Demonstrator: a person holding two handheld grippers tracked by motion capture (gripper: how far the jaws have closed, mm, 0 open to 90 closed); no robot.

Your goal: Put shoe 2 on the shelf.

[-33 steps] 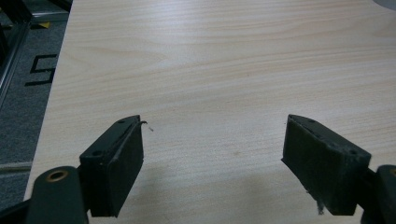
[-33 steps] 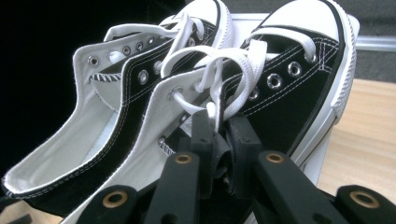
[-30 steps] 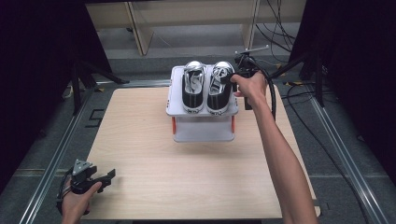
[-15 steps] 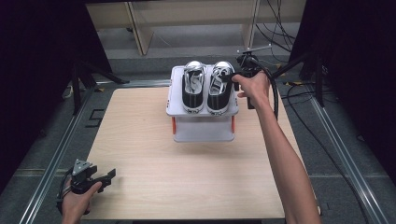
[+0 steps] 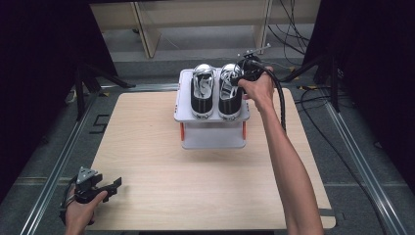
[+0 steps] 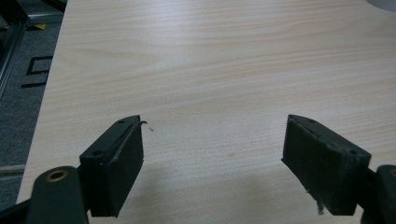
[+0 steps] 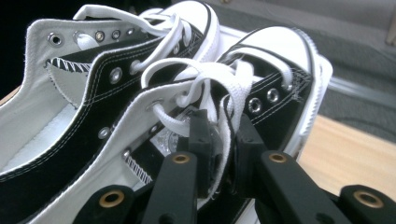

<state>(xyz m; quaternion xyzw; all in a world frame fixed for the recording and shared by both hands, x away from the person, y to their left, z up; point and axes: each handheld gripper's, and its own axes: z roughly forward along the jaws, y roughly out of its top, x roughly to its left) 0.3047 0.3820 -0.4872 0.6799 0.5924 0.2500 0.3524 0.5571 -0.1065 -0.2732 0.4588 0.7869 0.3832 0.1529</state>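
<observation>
Your table (image 5: pixel 156 142) lies open from the near edge up to the rack (image 5: pixel 212 138) at 12 o'clock. The two shoes (image 5: pixel 215 93) fill the rack's top, touching side by side. You have bare wood at 9 and at 3 o'clock of the rack for passing.
</observation>
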